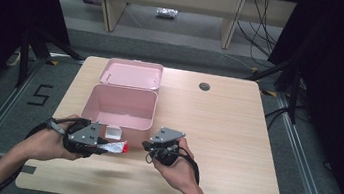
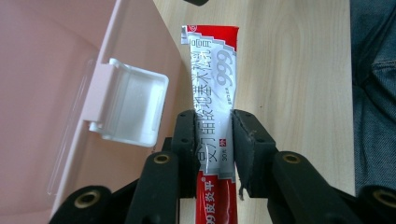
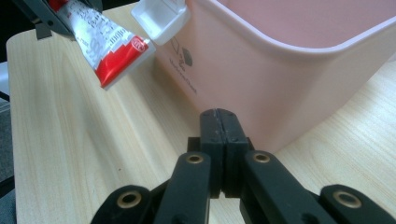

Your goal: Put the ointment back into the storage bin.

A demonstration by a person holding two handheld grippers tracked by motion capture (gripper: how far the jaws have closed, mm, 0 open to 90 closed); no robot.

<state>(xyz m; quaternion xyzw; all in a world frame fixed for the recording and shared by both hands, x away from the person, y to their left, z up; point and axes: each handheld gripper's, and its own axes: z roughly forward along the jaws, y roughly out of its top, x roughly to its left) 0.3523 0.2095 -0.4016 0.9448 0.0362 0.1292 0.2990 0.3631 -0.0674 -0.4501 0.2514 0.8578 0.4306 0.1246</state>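
Nearest the person, both hands rest low over the pale wood-grain surface (image 1: pixel 233 150), each carrying a black two-jaw gripper.

The left gripper (image 2: pixel 213 140) is closed on a red, white and silver foil sachet with printed characters (image 2: pixel 212 88). The jaws stand part-way apart, their pads pressing the sachet's two long edges at about mid-length. In the left gripper view the sachet runs straight ahead between the jaws, its red sealed end pointing away and its other red end passing back under the gripper body. In the high view the left gripper (image 1: pixel 101 144) sits just in front of the box, with the sachet (image 1: pixel 115 146) sticking out to the right, toward the other hand. Whether the sachet's free end touches the surface cannot be told.

The right gripper (image 3: pixel 225 123) holds nothing; its jaws are fully together, pad against pad. It points at the near wall of the box, close to it, but contact cannot be confirmed. In the high view the right gripper (image 1: pixel 149 146) lies just right of the sachet's tip, apart from it.

Beyond both stands an open pink rectangular plastic box (image 1: pixel 119 119), with a translucent white clip latch (image 2: pixel 130 108) on its near wall, just left of the sachet. The box's pink hinged lid (image 1: pixel 132 74) lies flat behind it. Farther right on the surface is a small round grey cable port (image 1: pixel 204 86).
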